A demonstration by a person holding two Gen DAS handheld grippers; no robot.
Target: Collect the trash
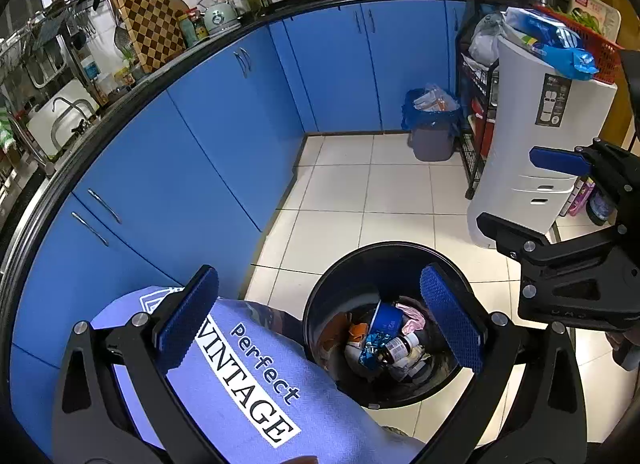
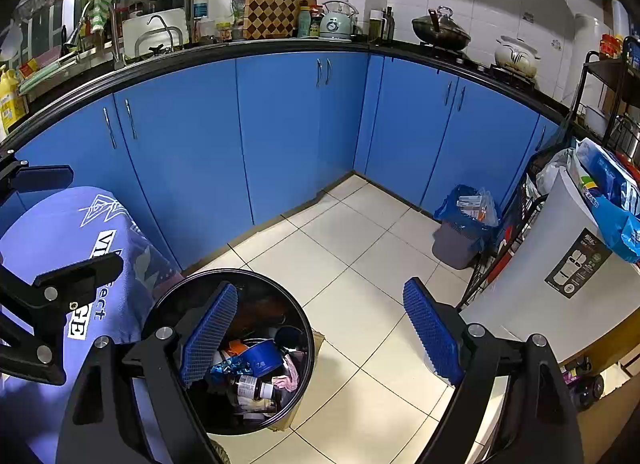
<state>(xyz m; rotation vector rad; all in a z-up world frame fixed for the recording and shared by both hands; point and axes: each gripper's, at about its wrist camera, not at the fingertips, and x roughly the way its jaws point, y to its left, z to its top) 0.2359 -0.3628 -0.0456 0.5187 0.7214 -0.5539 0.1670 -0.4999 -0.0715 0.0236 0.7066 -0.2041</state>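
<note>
A black round trash bin (image 1: 320, 304) stands on the tiled floor and holds several pieces of trash: a blue cup (image 1: 386, 318), a brown bottle (image 1: 396, 348), blue foil and pink wrappers. It also shows in the right wrist view (image 2: 296, 304). My left gripper (image 1: 320, 324) is open and empty above the bin's left rim. My right gripper (image 2: 324, 332) is open and empty above the bin's right side; it shows in the left wrist view (image 1: 532, 199) at the right edge.
A lilac cloth printed "perfect VINTAGE" (image 1: 256, 384) lies left of the bin. Blue cabinets (image 2: 280, 123) wrap the back and left. A grey bin with a blue liner (image 2: 464, 223) stands in the corner beside a black rack and a white appliance (image 2: 560, 276).
</note>
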